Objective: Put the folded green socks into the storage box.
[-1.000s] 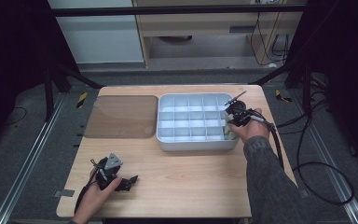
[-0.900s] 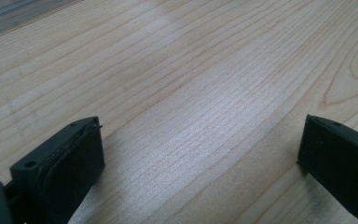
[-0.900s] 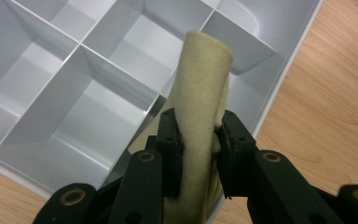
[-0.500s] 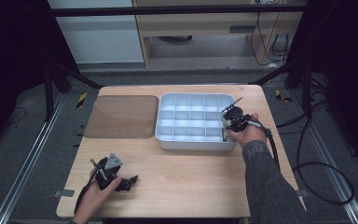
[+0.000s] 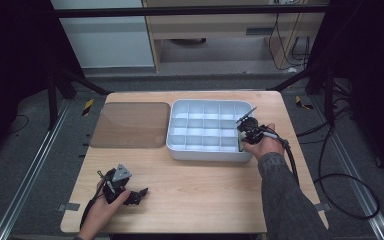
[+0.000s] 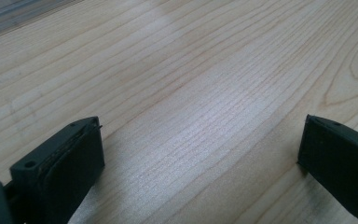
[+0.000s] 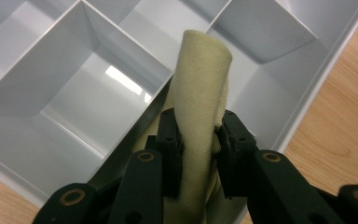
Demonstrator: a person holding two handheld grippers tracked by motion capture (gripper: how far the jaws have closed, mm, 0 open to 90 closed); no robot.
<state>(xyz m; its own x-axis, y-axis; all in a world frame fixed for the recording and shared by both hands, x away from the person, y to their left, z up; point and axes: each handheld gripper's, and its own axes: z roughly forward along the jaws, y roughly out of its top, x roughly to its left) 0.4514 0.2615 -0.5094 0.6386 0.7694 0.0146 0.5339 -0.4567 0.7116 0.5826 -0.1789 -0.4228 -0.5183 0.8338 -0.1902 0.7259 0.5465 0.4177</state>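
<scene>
Cloth (image 7: pixel 200 107), a cream rolled piece, sits clamped between the jaws of the right gripper (image 7: pixel 199 135), its long axis running along them out over the grey divided tray (image 5: pixel 180 145). It hangs above a compartment at the tray's right end, near corner. The left gripper (image 6: pixel 200 154) rests well apart on the table (image 5: pixel 205 190), jaws spread and empty.

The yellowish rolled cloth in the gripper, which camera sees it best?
The right gripper view: the rolled cloth stands close up, pinched by the right gripper above the white tray. The high view has that gripper at the tray's right end, the cloth too small to tell.
</scene>
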